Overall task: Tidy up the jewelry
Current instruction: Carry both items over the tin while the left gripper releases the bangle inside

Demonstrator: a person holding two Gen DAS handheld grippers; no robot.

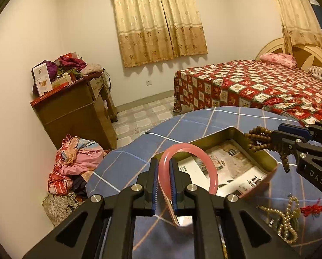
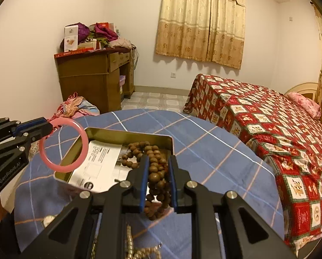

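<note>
My left gripper (image 1: 163, 168) is shut on a pink bangle (image 1: 210, 168), which it holds above the near left corner of an open gold tin box (image 1: 217, 135). From the right wrist view the same pink bangle (image 2: 83, 133) hangs at the left gripper (image 2: 50, 128) beside the tin box (image 2: 128, 134). My right gripper (image 2: 157, 168) is shut on a bunch of brown wooden beads (image 2: 154, 172), held over the box's near edge. In the left wrist view the wooden beads (image 1: 258, 139) dangle from the right gripper (image 1: 275, 137) over the box's right side. Printed paper lines the box.
A round table with a blue checked cloth (image 1: 182, 120) bears the box. A gold bead chain (image 1: 286, 220) and a red tassel (image 1: 312, 209) lie on it near the front. A bed with a red quilt (image 2: 269, 118) stands to the right; a wooden desk (image 2: 96, 75) and a clothes pile (image 1: 74, 164) at left.
</note>
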